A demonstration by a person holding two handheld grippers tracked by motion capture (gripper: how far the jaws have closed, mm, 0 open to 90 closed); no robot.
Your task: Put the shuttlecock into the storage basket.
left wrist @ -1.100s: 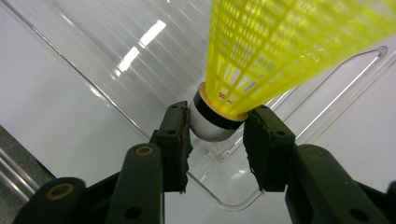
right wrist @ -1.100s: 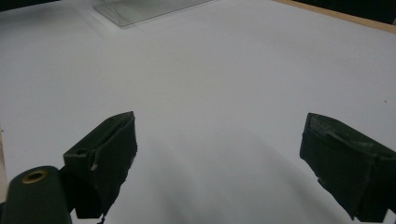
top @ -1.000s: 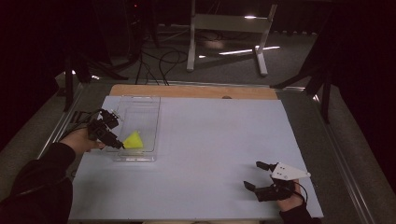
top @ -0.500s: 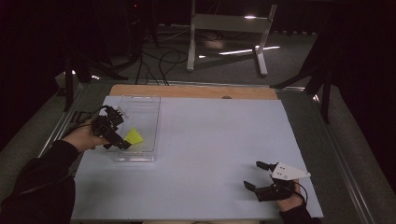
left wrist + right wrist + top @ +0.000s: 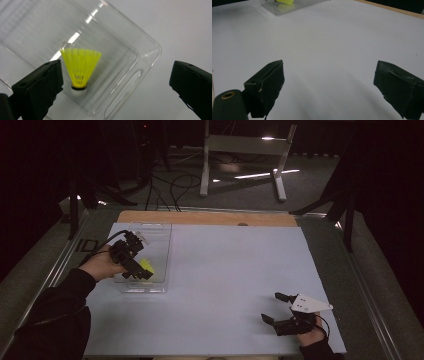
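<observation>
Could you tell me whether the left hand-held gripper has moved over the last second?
Yes. The left hand-held gripper has moved rightward over the clear tray, now above the yellow shuttlecock.

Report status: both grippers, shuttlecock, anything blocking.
Left gripper open over the clear tray, jaws wide, nothing held. Right gripper open, low over bare table. Yellow shuttlecock lying inside tray, untouched. Nothing in the way.

We count one yellow shuttlecock (image 5: 80, 68), lying in one clear plastic tray (image 5: 160, 255). We see two grippers: the left gripper (image 5: 141, 271) over the tray and the right gripper (image 5: 274, 308) near the front edge, on one table (image 5: 230, 270).
</observation>
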